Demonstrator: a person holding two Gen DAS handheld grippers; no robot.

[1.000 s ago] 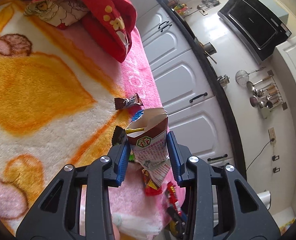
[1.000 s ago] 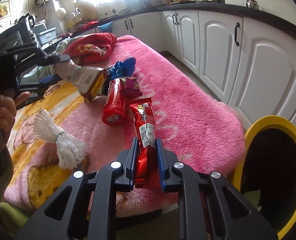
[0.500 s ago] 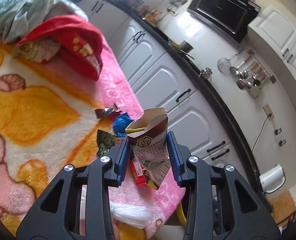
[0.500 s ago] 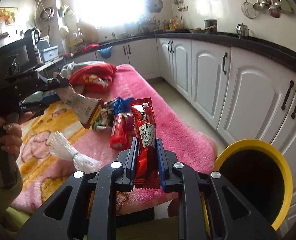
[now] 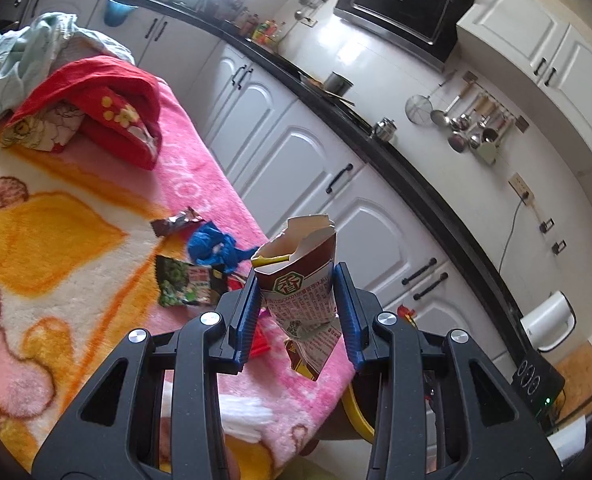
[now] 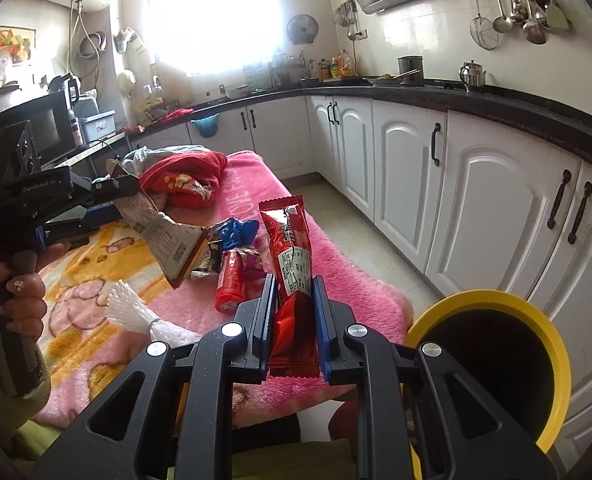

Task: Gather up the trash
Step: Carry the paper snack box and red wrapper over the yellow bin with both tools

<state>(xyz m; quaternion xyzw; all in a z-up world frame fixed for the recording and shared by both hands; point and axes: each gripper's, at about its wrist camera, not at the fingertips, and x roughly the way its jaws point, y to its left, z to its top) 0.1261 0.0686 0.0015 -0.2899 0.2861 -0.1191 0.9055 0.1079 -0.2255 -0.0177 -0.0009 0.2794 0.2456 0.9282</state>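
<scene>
Right gripper [image 6: 294,316]: clamped on red wrapper [image 6: 290,248], long axis upright. Yellow bin [image 6: 492,360]: just right of it and lower, mouth open. Left gripper [image 5: 298,300]: clamped on torn carton [image 5: 300,288], farther from bin, probably second to drop.

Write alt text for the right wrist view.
The right tool grips a red snack wrapper upright, beside an open yellow bin. Beyond, a pink blanket holds more litter, and the left tool holds a torn paper carton above it, in a kitchen with white cabinets.
</scene>
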